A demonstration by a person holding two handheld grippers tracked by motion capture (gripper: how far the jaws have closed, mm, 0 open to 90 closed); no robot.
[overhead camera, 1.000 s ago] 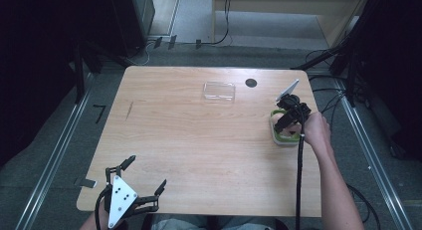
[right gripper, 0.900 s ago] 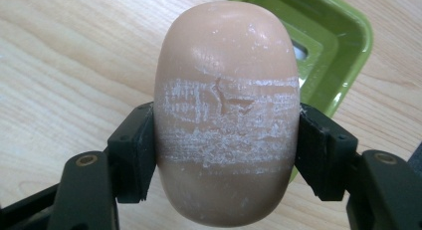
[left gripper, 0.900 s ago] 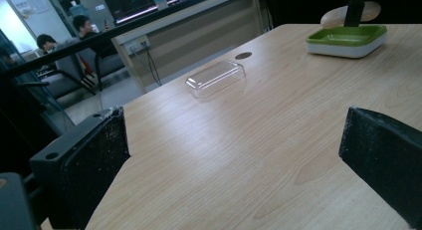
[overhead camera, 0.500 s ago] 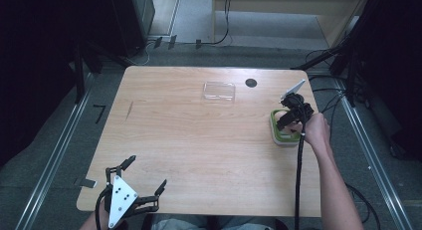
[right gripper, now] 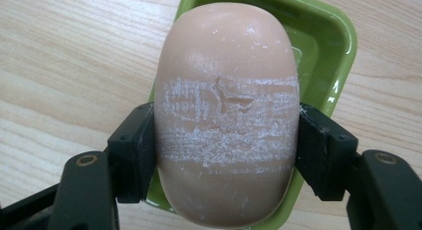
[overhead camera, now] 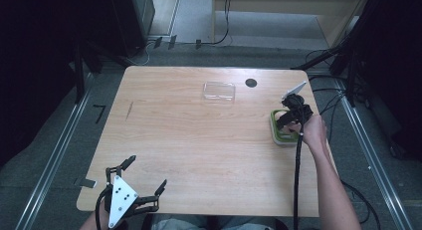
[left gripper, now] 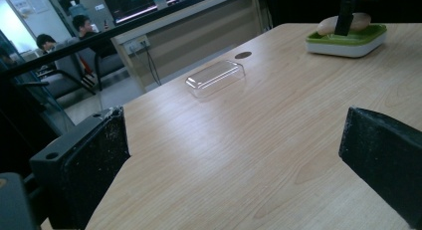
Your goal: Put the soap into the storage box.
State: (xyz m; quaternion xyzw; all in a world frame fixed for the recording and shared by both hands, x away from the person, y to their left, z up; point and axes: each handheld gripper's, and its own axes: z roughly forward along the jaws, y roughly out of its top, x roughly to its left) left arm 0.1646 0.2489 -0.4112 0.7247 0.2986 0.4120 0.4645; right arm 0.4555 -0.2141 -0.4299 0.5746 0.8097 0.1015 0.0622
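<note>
A: How is the right tool [right gripper: 226, 140] seen?

B: It is clamped on the soap bar [right gripper: 226, 115], one black pad pressed to each long side. A band of white scuffing is seen across the bar between the pads.

A: And where is the bar found?

B: It is held directly over the green soap dish [right gripper: 328, 46], with the dish rim seen around its far end. In the left gripper view the bar [left gripper: 328, 26] is seen low in the dish [left gripper: 348, 41]; whether its underside is touching the dish floor cannot be told.

A: What is changed from a second ago?

B: In the high view the right tool [overhead camera: 293, 115] is found slightly lower and closer over the dish [overhead camera: 278, 135] than before, and the right hand [overhead camera: 313, 130] is lowered with it. The grip on the bar is unchanged.

A: And the left tool?

B: The left tool [overhead camera: 132, 192] is seen at the near left corner of the bench [overhead camera: 199, 140], its jaws standing wide apart with nothing between them. No shift from the earlier picture is seen.

A: What else is noted on the bench?

B: A clear plastic lid [overhead camera: 219, 90] is lying flat near the far edge, well apart from the dish, with a small dark round spot [overhead camera: 251, 82] just beside it. Neither is moved.
</note>
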